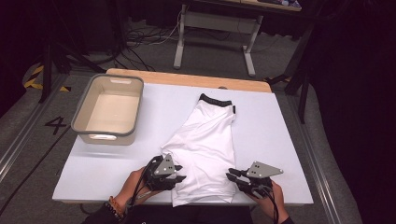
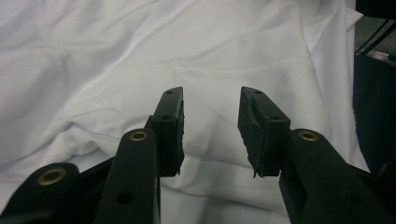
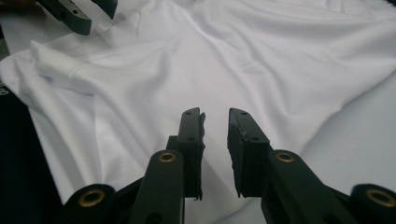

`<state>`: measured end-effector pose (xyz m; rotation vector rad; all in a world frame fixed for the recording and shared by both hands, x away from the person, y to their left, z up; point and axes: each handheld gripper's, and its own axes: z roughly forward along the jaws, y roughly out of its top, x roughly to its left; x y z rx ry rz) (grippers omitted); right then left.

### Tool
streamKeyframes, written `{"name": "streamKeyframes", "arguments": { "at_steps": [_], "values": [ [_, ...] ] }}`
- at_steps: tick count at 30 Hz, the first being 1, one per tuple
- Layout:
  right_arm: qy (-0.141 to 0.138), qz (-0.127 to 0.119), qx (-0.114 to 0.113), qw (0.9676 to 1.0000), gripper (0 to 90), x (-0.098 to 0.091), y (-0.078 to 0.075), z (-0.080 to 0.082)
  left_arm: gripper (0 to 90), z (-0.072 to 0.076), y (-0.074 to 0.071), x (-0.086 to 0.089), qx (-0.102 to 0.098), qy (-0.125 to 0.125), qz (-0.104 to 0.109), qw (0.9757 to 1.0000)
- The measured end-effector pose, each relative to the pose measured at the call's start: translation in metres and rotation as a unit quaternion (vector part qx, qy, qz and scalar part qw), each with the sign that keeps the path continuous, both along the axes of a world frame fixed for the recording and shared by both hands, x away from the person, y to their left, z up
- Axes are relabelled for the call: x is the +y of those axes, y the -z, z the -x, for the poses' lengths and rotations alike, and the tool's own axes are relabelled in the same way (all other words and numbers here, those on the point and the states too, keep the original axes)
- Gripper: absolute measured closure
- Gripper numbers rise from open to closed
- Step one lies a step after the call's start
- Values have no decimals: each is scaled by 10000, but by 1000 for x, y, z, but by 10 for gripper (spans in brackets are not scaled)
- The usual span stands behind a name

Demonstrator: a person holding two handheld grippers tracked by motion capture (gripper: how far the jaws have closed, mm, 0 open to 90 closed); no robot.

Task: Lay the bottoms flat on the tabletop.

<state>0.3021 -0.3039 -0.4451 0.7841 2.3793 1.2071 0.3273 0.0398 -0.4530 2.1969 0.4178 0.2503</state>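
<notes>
A white garment (image 1: 205,144) with a black waistband (image 1: 215,100) lies spread on the white table (image 1: 261,135), its near hem at the front edge. My left gripper (image 1: 180,178) rests at the cloth's near left edge. In the left gripper view its jaws (image 2: 211,126) stand apart over wrinkled white cloth (image 2: 140,60), with nothing pinched. My right gripper (image 1: 232,175) sits at the near right edge. Its own view shows a narrow gap in the right gripper (image 3: 215,140), held just above the cloth (image 3: 261,60). The left gripper's fingertips (image 3: 74,14) appear at the top left there.
A beige tub (image 1: 108,109) with a grey rim stands empty at the table's back left. A wooden strip (image 1: 187,78) borders the far edge. Beyond it are desk legs (image 1: 180,42) and cables on the floor. Bare table lies right of the garment.
</notes>
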Motion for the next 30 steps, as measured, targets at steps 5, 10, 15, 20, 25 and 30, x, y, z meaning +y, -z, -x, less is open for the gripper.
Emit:
{"name": "streamKeyframes", "arguments": {
  "at_steps": [5,10,15,20,25,30],
  "values": [
    [232,-131,-201,9994,746,-13,-6,-10,602,-3,-2,13,-235,-247,88,9994],
    [506,-298,-322,9978,706,-25,-10,-19,521,-3,-4,32,-452,-677,268,9963],
    [673,-183,-382,9968,597,-30,-9,-26,451,-3,-2,51,-622,-1245,378,9895],
    [944,-360,-501,9936,402,-33,-8,-30,335,0,2,66,-564,-1654,443,9836],
    [1054,-310,-621,9920,290,-34,-7,-33,200,2,3,71,-548,-1883,520,9792],
    [1167,-326,-393,9919,185,-36,-2,-40,136,2,5,69,-560,-1825,458,9805]
  ]
}}
